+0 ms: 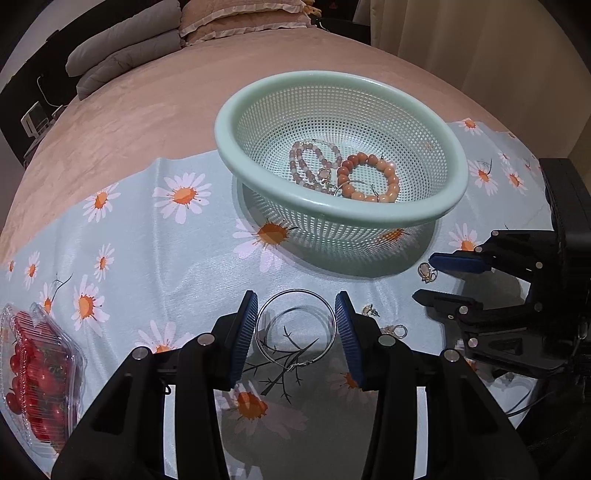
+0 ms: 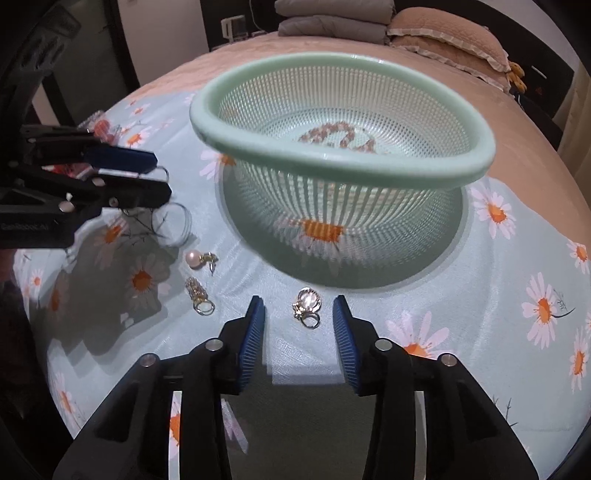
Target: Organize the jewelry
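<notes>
Left wrist view: your left gripper [image 1: 295, 325] stands wide, the thin silver hoop earring [image 1: 295, 328] between its jaws; close squarely on the wire. Right wrist view: your right gripper [image 2: 299, 321] also gapes, the gold shell-shaped pearl earring [image 2: 307, 305] between its tips, the mint-green perforated plastic basket [image 2: 476, 155] just beyond.

Bracelets [image 1: 369, 177] lie in the basket [image 1: 258, 168] (hoop [image 1: 295, 326] before it).

- A home bedroom: the work surface is a bed [image 1: 129, 122] with a pinkish cover.
- Ruffled pillows [image 1: 236, 18] and folded grey quilts [image 2: 332, 22] lie at its head.
- A daisy-print cloth [image 1: 147, 229] is spread over the bed.
</notes>
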### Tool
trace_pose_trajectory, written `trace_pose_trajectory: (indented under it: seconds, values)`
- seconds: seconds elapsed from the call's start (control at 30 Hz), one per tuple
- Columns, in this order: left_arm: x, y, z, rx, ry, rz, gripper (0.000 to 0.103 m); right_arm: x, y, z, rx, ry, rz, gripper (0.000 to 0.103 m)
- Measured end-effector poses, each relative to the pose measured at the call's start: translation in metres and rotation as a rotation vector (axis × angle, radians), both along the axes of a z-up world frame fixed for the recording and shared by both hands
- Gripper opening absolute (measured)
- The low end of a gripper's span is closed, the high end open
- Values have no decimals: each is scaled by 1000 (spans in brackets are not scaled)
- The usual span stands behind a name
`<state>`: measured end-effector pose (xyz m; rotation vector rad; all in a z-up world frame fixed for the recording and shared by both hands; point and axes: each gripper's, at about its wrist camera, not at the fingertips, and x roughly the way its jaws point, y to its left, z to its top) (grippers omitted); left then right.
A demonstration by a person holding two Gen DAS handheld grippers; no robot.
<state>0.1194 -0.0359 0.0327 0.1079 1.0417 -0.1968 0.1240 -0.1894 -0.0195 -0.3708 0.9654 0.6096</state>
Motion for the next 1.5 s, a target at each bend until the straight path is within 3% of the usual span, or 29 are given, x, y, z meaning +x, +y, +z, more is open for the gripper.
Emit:
trace_pose_trajectory:
  seconds: [0.03,0.07,0.23,0.37,0.63,0.87,1.03,1.13,1.23,1.5]
  values:
    - [0,0,0,1,1,0,45,0,0,0,1,6,8,19]
    - [0,1,0,2,1,2,45,0,0,1,1,13,15,15]
    - [-3,4,1,-4,0,12,45,1,-5,4,21,35,11,15]
    - [-5,7,6,-10,-13,18,45,-3,-15,24,74,18,14,15]
    - [-2,9,24,-9,-50,28,45,-13,-36,76,153,-87,20,15]
    - [5,2,46,6,-91,5,45,-9,-38,96,170,-128,25,15]
    - [14,-10,60,14,-119,-29,45,2,-39,116,202,-210,-17,15]
    - [22,-19,67,6,-132,-50,45,10,-40,117,253,-222,-27,15]
    - [31,-24,68,-6,-124,-60,45,13,-30,108,197,-244,-23,15]
    - [39,-30,66,-19,-115,-63,45,18,-24,103,215,-257,-11,15]
